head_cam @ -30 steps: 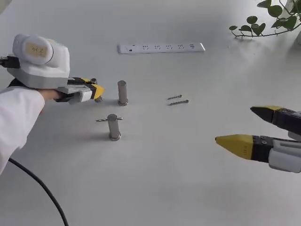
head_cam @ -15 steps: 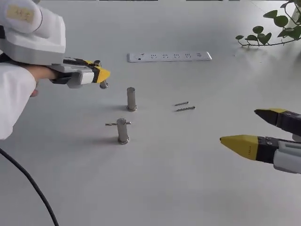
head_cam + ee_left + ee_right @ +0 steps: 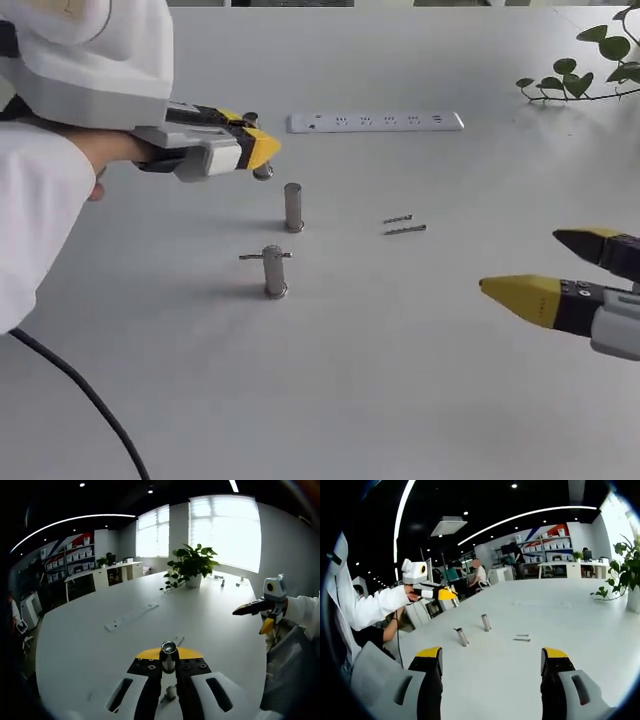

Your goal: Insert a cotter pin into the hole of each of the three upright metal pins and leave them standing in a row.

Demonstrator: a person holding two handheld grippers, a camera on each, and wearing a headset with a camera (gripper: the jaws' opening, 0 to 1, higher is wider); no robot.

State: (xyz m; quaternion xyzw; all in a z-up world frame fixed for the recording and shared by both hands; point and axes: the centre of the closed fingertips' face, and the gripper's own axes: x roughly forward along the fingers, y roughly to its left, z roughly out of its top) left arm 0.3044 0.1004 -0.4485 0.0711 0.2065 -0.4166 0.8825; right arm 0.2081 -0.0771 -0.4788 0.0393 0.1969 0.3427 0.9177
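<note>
My left gripper [image 3: 262, 150] hangs above the table at the upper left, shut on a metal pin [image 3: 262, 171]; in the left gripper view that pin [image 3: 168, 656] stands pinched between the yellow tips. A bare upright pin [image 3: 293, 207] stands on the white table just right of it. Nearer to me, another upright pin [image 3: 273, 271] has a cotter pin through its hole. Two loose cotter pins [image 3: 403, 225] lie to the right. My right gripper [image 3: 525, 262] is open at the right edge, holding nothing; its view takes in both standing pins [image 3: 485, 622] [image 3: 462, 636].
A white power strip [image 3: 376, 122] lies at the back of the table. Plant leaves [image 3: 580, 75] reach in at the top right. A black cable [image 3: 85, 395] runs across the lower left. A white sleeve [image 3: 35, 220] covers the hand on the left gripper.
The left gripper has lifted the metal pin off the table and carried it up and to the right. The right gripper has stayed open in about the same place.
</note>
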